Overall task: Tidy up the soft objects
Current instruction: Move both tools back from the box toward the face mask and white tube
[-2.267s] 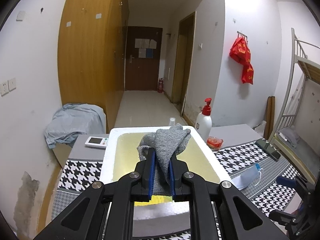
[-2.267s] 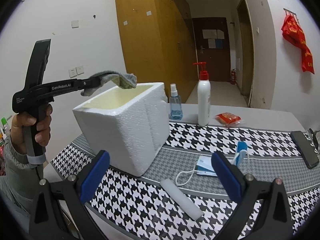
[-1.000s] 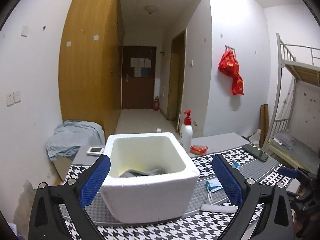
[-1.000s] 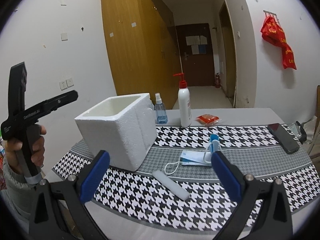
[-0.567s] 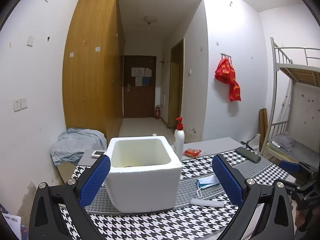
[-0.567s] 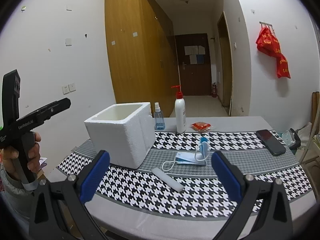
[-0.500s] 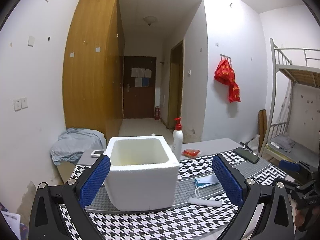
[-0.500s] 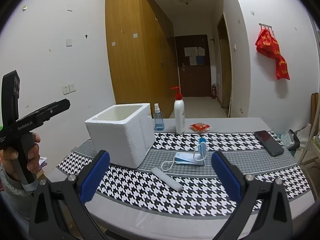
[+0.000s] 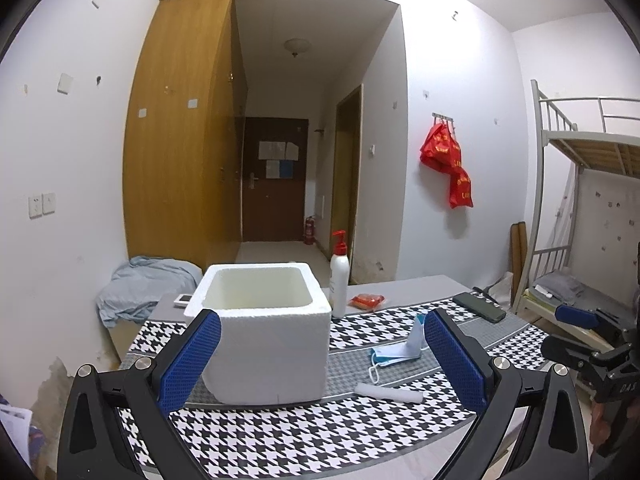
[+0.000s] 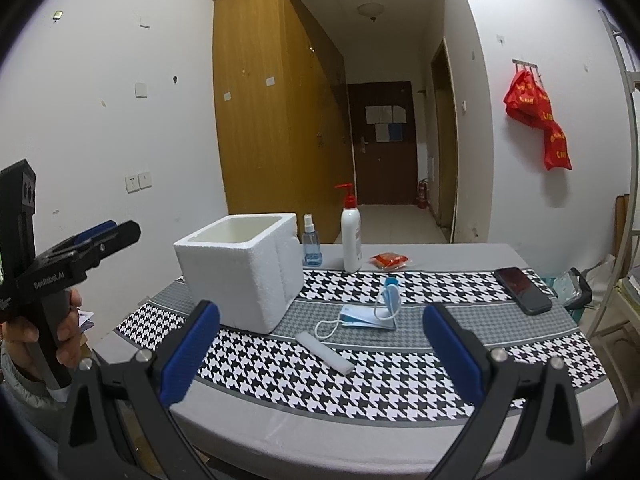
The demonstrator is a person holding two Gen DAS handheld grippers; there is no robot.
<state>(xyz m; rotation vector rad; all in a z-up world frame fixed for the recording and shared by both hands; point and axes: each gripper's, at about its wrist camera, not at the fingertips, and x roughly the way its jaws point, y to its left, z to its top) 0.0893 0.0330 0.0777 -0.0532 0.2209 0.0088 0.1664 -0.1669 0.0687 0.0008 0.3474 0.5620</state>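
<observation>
A white foam box (image 9: 264, 336) stands on the houndstooth tablecloth (image 9: 304, 432); it also shows in the right wrist view (image 10: 244, 272). Its inside floor is hidden, so the grey cloth is not visible. A blue face mask (image 9: 396, 358) and a white foam stick (image 9: 390, 392) lie right of the box; the mask (image 10: 360, 318) and the stick (image 10: 324, 352) also show in the right wrist view. My left gripper (image 9: 320, 356) is open and empty, held back from the table. My right gripper (image 10: 320, 356) is open and empty, in front of the table edge.
A pump bottle (image 10: 351, 236), a small spray bottle (image 10: 311, 248), a red packet (image 10: 389, 260) and a phone (image 10: 522, 290) lie on the table. A bunk bed (image 9: 588, 216) stands at the right. A grey cloth heap (image 9: 144, 284) lies by the wardrobe.
My left gripper let go of the grey cloth into the foam box, opened, and pulled back and up from the table. My right gripper also drew back.
</observation>
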